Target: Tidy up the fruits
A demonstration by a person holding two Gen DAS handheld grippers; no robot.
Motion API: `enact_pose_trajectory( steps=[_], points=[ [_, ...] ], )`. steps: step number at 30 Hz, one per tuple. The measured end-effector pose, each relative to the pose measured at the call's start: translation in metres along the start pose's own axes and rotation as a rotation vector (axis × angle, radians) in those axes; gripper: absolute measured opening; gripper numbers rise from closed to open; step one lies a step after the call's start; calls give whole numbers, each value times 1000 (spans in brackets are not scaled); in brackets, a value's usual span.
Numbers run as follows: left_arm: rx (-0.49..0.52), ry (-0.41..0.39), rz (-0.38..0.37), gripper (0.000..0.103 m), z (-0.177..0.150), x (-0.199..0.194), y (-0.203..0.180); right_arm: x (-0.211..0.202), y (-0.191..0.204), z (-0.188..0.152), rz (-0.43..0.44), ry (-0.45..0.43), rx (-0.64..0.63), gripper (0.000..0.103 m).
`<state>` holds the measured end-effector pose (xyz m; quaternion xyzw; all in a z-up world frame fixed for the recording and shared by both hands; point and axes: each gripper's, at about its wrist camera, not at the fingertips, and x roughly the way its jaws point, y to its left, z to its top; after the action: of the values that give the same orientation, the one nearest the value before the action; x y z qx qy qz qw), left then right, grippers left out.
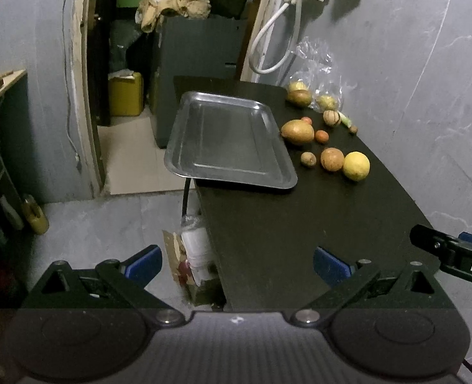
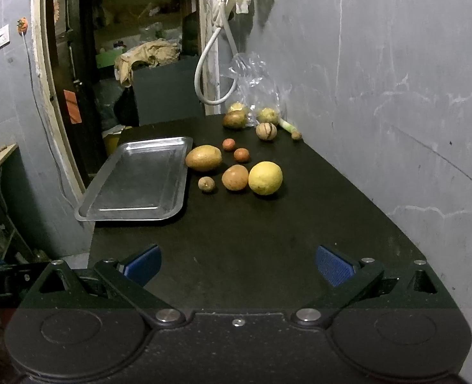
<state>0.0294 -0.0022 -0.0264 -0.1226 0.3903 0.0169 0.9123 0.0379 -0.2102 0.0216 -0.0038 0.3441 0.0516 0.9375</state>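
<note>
Left claw (image 1: 237, 264) nearest, fingers spread wide, empty, hovering over near left edge of dark surface (image 1: 268, 224). Right claw (image 2: 238, 264) likewise wide, empty, facing fruit. Metal tray (image 2: 133, 179) bare at left, overhanging edge, likely destination. Right of it: mango (image 2: 203, 158), small brown fruit (image 2: 206, 184), orange (image 2: 235, 177), lemon (image 2: 265, 178), all loose on surface; more by plastic bag (image 2: 255, 76) beyond.

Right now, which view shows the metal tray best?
The left wrist view: the tray sits near the centre of the picture, large, its whole rim visible and one corner overhanging the table edge. The right wrist view shows the tray too, complete but smaller and off to the left, seen more obliquely.
</note>
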Motion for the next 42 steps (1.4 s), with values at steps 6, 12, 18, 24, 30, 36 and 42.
enact_pose_trajectory(
  steps=[6, 12, 18, 24, 30, 36, 42],
  points=[
    [-10, 43, -21, 103, 3, 13, -1, 10, -4, 2, 1, 26, 11, 103],
    [-10, 84, -27, 103, 7, 31, -8, 21, -12, 5, -2, 48, 23, 103],
    [-12, 114, -36, 103, 19, 52, -17, 39, -26, 13, -7, 63, 39, 103],
    [-47, 135, -37, 103, 33, 71, -23, 60, -36, 23, 3, 74, 41, 103],
    [-65, 128, -32, 103, 48, 90, -33, 81, -46, 33, 13, 83, 16, 103],
    [-44, 120, -33, 103, 65, 112, -51, 103, -55, 42, 39, 80, -21, 103],
    [2, 125, 3, 103, 83, 134, -71, 128, -68, 49, 100, 108, -25, 103]
  ],
)
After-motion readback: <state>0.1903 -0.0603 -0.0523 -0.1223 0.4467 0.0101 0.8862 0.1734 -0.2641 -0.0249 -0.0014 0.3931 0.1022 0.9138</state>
